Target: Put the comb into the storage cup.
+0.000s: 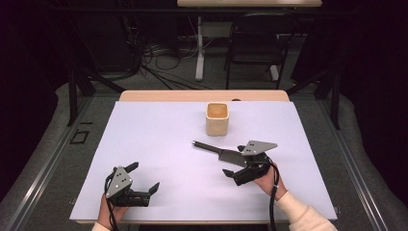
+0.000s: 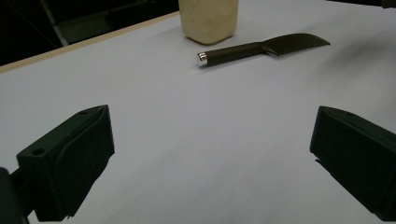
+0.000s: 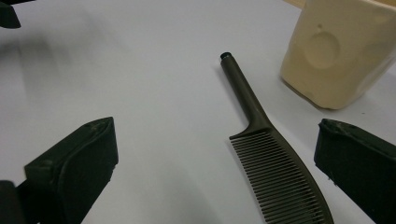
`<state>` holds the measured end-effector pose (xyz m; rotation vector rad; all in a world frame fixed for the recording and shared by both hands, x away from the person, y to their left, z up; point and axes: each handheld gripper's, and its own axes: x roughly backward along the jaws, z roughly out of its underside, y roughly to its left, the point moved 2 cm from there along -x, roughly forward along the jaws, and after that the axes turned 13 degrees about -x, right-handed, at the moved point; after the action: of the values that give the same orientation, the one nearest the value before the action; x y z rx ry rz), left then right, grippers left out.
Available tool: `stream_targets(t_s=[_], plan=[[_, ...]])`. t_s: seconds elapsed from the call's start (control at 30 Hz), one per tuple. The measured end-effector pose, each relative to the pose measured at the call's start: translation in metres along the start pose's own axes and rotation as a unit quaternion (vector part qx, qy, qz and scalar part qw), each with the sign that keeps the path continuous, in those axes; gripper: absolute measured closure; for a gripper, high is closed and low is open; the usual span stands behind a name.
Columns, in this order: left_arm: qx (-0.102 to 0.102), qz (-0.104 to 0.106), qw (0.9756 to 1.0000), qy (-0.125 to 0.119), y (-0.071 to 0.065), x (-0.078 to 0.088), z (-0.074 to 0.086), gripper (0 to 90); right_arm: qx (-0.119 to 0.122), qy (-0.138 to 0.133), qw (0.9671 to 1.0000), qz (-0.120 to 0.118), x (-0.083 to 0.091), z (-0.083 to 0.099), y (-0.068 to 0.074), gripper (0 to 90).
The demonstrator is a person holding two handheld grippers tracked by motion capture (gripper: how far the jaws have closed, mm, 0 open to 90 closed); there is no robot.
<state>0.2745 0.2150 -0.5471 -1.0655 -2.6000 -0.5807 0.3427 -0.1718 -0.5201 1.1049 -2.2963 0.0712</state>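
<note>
Comb (image 1: pixel 215 150) is the thing here, a dark one with a long thin handle, lying flat on the pale sheet that covers the counter (image 1: pixel 159 139). Handle tip points toward the cream cup (image 1: pixel 217 119), and it stops just short of the cup's near side, not touching it. You get a good look at it in the right gripper view, comb (image 3: pixel 271 163) running diagonally with the teeth end closest to the camera and the handle reaching off toward the cup (image 3: pixel 338 51).

Right gripper (image 1: pixel 234 162) sits right at the teeth end of the comb, on the side farthest from the cup. Its fingers (image 3: pixel 74 172) are spread wide apart, nothing between them being pinched, and the teeth end lies between them, nearer one finger, on the sheet. Can't tell from the high view whether a finger actually touches the comb.

Left gripper (image 1: pixel 143 178) is well apart from the comb, off near the counter's front edge, held by the person's hand (image 1: pixel 107 214). Its fingers (image 2: pixel 70 163) are also fully released, just bare sheet between them. From its own view the comb (image 2: pixel 264 48) lies well beyond them with the cup (image 2: pixel 208 19) right behind the handle end.
</note>
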Motion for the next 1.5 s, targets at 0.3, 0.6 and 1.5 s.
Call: stream_targets(t_s=[0.3, 0.6, 1.5], plan=[[-0.003, 0.001, 1.0000, 0.002, 0.000, 0.000, 0.000, 0.0, -0.001, 0.009, 0.9999, -0.009, -0.015, -0.008, -0.002, 0.0], [-0.001, -0.001, 1.0000, 0.000, 0.000, 0.000, 0.000, 0.0, -0.002, 0.018, 0.9998, -0.008, -0.030, -0.018, -0.006, 0.0], [0.000, 0.000, 1.0000, 0.002, 0.000, -0.001, 0.000, 0.0, -0.002, 0.031, 0.9994, 0.013, -0.078, -0.047, -0.017, 53.5]])
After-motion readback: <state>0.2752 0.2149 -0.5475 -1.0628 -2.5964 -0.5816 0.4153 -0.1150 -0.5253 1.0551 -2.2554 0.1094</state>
